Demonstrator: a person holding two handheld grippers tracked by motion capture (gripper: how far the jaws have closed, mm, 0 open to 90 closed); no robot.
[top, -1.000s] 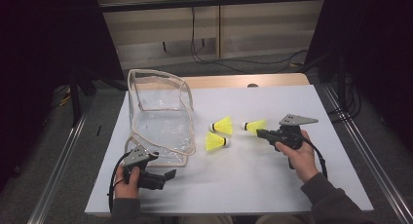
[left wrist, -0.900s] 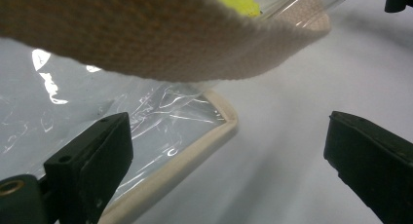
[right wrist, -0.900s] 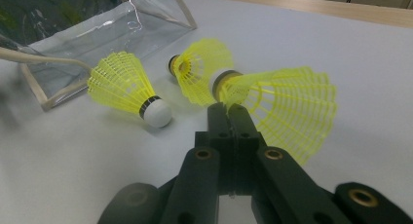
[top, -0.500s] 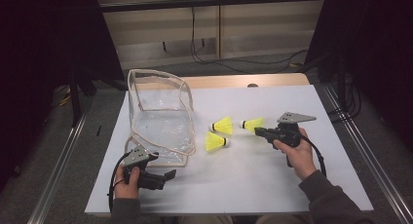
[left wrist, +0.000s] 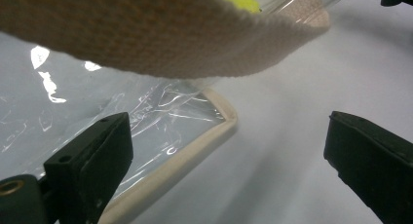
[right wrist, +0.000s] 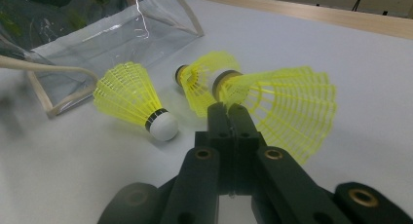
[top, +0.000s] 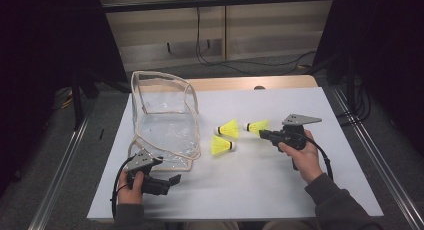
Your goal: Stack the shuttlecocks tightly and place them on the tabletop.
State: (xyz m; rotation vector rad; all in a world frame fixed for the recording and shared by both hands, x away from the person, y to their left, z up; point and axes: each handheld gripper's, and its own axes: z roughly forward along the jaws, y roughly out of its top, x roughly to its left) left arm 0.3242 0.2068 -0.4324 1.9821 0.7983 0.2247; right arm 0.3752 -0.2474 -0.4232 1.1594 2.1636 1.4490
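Three yellow shuttlecocks lie right of a clear bag [top: 165,125] with beige trim. My right gripper [top: 262,134] is shut, its tips [right wrist: 227,108] pinching the skirt of the rightmost shuttlecock [top: 257,126], seen close up as the shuttlecock [right wrist: 287,100]. The other two shuttlecocks [top: 228,128] [top: 220,146] rest just left of it, one with its white cork [right wrist: 163,125] toward me. My left gripper [top: 171,179] stands open at the bag's near edge. The bag's trimmed corner [left wrist: 221,114] lies between its jaws, under a beige strap [left wrist: 146,34].
A white sheet [top: 260,195] covers the table, with a wooden edge [top: 240,83] at the back. Metal rails run along both sides. Cables hang on the floor behind.
My right gripper has shifted slightly left, and the rightmost shuttlecock went with it. The left gripper has stayed put.
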